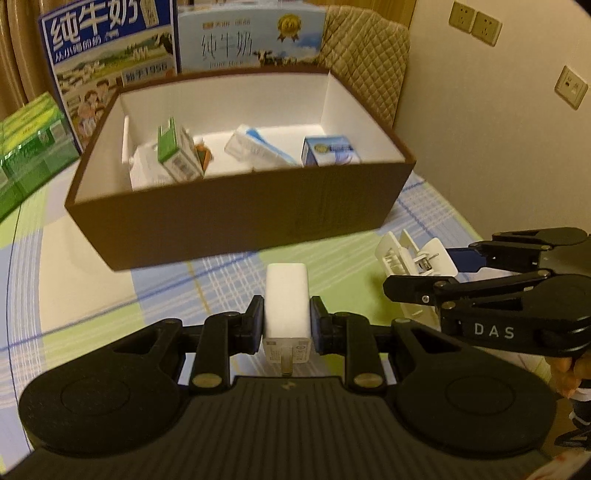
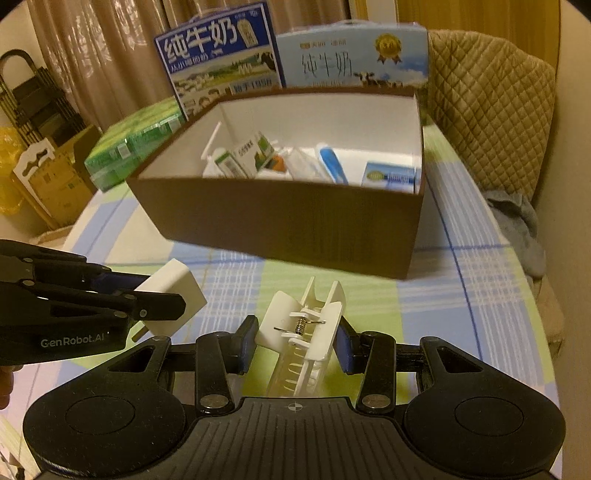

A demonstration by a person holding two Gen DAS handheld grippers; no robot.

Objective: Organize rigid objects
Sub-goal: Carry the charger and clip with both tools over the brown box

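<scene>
My left gripper [image 1: 287, 320] is shut on a white plug adapter [image 1: 287, 301], held above the checked tablecloth in front of the brown box [image 1: 236, 229]; it also shows in the right wrist view [image 2: 173, 295]. My right gripper [image 2: 295, 343] is shut on a white spring hair clip [image 2: 306, 325], also in front of the box [image 2: 288, 229]; the clip shows in the left wrist view [image 1: 413, 258]. The box holds a green-white carton [image 1: 175, 151], a blue-white pack [image 1: 258, 147] and a small blue box [image 1: 330, 149].
Two tall milk cartons [image 1: 110, 55] [image 1: 251, 37] stand behind the box. A green pack [image 1: 29, 147] lies at the left. A quilted chair back [image 2: 491, 107] and a wall with sockets [image 1: 474, 22] stand at the right. The table edge curves at the right [image 2: 535, 295].
</scene>
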